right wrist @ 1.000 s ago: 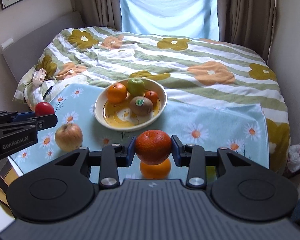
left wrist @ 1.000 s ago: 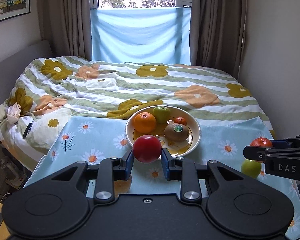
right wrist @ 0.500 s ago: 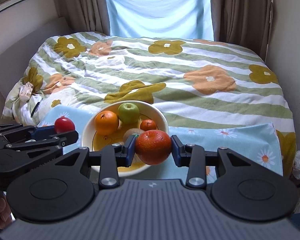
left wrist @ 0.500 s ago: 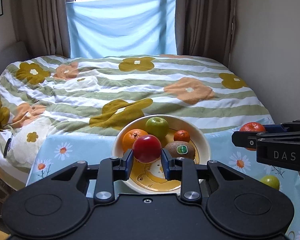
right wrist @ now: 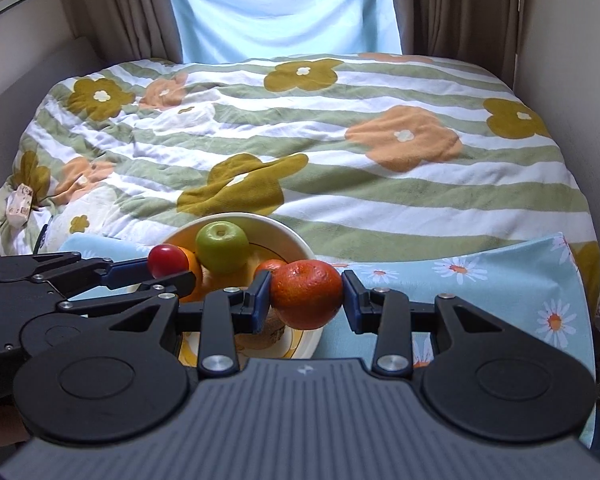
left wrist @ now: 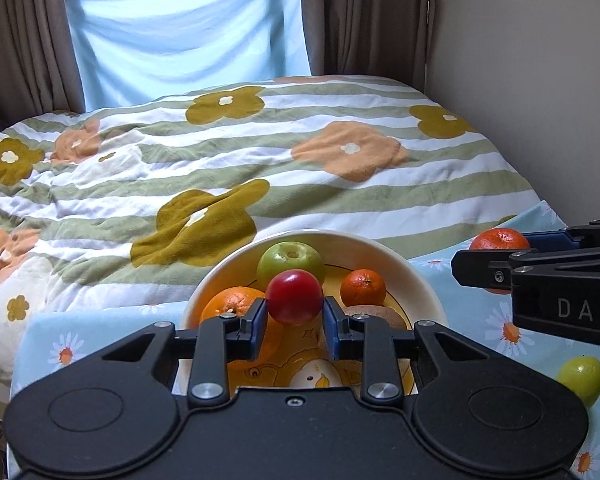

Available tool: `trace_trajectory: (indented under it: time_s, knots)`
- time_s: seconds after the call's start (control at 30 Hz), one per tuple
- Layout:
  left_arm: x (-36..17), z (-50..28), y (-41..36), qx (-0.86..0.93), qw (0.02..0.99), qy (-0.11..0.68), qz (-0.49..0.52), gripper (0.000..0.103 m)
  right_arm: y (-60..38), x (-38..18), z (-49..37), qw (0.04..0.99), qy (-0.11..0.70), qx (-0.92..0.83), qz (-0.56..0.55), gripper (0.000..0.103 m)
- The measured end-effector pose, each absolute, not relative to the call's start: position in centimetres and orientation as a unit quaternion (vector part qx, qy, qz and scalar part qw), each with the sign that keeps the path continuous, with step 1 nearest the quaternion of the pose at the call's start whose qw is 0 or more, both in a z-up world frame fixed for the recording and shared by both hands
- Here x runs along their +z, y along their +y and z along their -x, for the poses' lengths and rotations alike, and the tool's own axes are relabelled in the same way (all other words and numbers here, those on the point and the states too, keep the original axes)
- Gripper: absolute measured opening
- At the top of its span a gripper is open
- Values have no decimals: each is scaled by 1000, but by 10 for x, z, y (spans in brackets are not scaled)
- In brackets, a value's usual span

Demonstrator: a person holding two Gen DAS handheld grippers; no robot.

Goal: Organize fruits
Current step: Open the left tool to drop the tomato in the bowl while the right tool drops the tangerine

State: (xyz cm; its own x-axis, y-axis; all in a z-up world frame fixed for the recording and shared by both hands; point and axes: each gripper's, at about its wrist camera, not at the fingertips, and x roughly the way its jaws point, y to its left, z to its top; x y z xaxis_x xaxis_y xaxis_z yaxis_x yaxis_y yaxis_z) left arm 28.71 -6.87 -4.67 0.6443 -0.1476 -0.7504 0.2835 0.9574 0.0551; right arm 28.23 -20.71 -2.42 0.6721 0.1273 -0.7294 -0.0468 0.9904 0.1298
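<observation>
My left gripper (left wrist: 294,316) is shut on a small red fruit (left wrist: 294,295) and hangs over the cream bowl (left wrist: 412,276). The bowl holds a green apple (left wrist: 291,261), an orange (left wrist: 230,304), a small tangerine (left wrist: 363,287) and a kiwi (left wrist: 380,315), partly hidden by my fingers. My right gripper (right wrist: 306,300) is shut on a large orange (right wrist: 306,294) above the bowl's right rim (right wrist: 296,240). In the right wrist view the left gripper (right wrist: 168,270) with the red fruit (right wrist: 167,260) comes in from the left over the bowl.
The bowl stands on a light blue daisy cloth (right wrist: 480,276) at the foot of a bed with a flowered striped blanket (left wrist: 300,168). A small green fruit (left wrist: 582,374) lies on the cloth at the right. Curtains and a wall close off the back and right.
Both grippers have moved forward and down with their fruits, from the near cloth to over the bowl. The bowl now fills more of both views. Grips are unchanged.
</observation>
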Motion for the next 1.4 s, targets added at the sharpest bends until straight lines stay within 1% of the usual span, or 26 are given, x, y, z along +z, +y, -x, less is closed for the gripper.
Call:
trace_trajectory:
  time_s: [0.27, 0.3, 0.33, 0.37, 0.4, 0.43, 0.47, 0.63, 1.03, 1.4]
  knots:
    - [-59, -303, -74, -138, 894, 415, -94, 35, -211, -35, -297, 909, 412, 27, -60, 52]
    - [-59, -304, -73, -140, 895, 413, -95, 42, -212, -36, -297, 909, 412, 25, -61, 52]
    - [-58, -303, -73, -143, 896, 411, -94, 53, -213, -36, -298, 909, 412, 23, -62, 52]
    - [-56, -302, -73, -146, 897, 407, -94, 59, -213, -36, -299, 909, 412, 22, -63, 52]
    - [-55, -300, -73, -147, 899, 401, -95, 74, -214, -36, -300, 909, 411, 21, -64, 52]
    - [-53, -298, -73, -147, 902, 394, -96, 85, -215, -36, -301, 909, 411, 21, -64, 52]
    - [-51, -295, -73, -146, 905, 387, -100, 87, -216, -36, -301, 910, 410, 21, -64, 52]
    - [-42, -285, -68, -143, 909, 376, -105, 89, -215, -36, -306, 909, 411, 35, -64, 52]
    - [-25, -262, -25, -82, 923, 369, -67, 92, -183, -36, -318, 909, 405, 89, -45, 52]
    - [-24, -251, 2, -48, 926, 372, -43, 93, -148, -60, -337, 902, 412, 125, -19, 52]
